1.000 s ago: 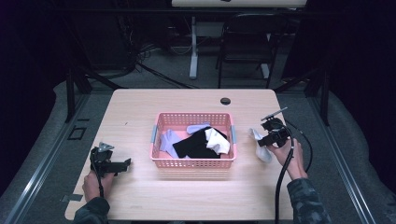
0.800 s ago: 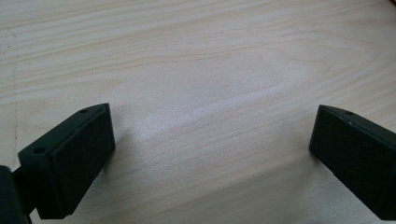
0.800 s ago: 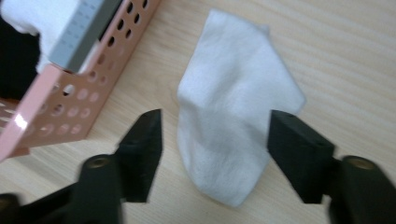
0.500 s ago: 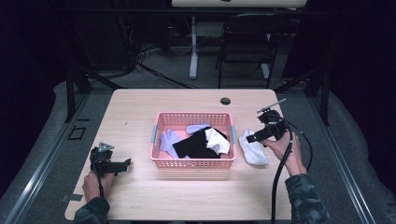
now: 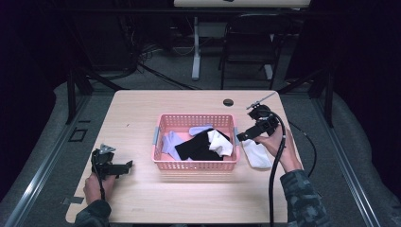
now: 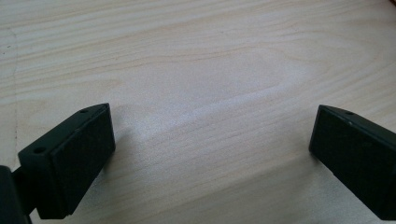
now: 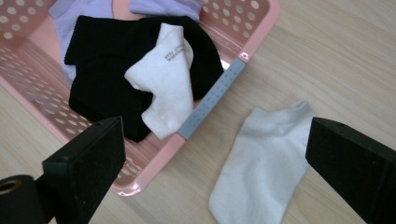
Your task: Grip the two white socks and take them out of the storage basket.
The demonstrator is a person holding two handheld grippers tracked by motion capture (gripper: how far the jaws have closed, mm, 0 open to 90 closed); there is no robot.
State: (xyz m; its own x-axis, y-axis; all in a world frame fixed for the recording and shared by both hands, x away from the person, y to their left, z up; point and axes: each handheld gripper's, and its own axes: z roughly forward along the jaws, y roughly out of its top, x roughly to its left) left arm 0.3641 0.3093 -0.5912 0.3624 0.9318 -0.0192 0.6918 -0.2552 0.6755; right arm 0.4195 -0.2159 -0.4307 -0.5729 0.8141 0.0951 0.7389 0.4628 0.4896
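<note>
a white sock [image 5: 257,153] lies flat on the tabletop [image 5: 189,203] just right of the pink basket [image 5: 163,165], touching or almost touching its side, which reads as socks being taken out of the basket and laid aside one at a time. the right gripper [image 5: 242,137] hangs over the gap between basket and sock, its fingers wide apart and holding nothing; in the right gripper view they frame both the basket corner and the loose sock [image 7: 264,163], so the next pick could go either way, though the tilt toward the basket [image 7: 219,98] suggests another sock from inside. the left gripper [image 5: 125,166] rests low near the front left of the tabletop, well apart from the basket, fingers spread over bare wood [image 6: 201,93], apparently parked while the right one works. count: one basket; one white sock outside it; inside, one more white sock [image 5: 220,142] lying on top of a black one [image 5: 196,147], and lilac fabric [image 5: 171,142] showing at the left and the back [image 5: 201,129], likely two lilac socks, though i cannot tell whether it is one piece or two. the black may also be more than one; folded so, it is hard to say.
</note>
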